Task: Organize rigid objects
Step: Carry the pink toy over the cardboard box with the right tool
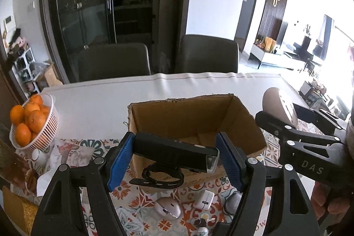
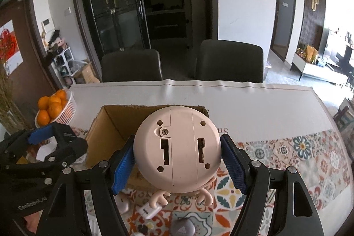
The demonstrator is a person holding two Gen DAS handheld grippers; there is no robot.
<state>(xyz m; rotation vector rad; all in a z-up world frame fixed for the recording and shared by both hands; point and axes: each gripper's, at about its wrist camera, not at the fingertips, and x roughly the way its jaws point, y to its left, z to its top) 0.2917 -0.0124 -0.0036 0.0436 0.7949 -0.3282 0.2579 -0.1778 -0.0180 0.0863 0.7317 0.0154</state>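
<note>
My left gripper is shut on a black flashlight held crosswise between its blue pads, its strap dangling below, just in front of the open cardboard box. My right gripper is shut on a round pink lamp with antlers, its underside facing the camera, above the box's near edge. In the left wrist view the right gripper and pink lamp hang at the box's right side. The left gripper shows at the left of the right wrist view.
A silver mouse, a white charger and small items lie on the patterned cloth below the grippers. A white basket of oranges stands at the table's left. Two dark chairs stand behind the table.
</note>
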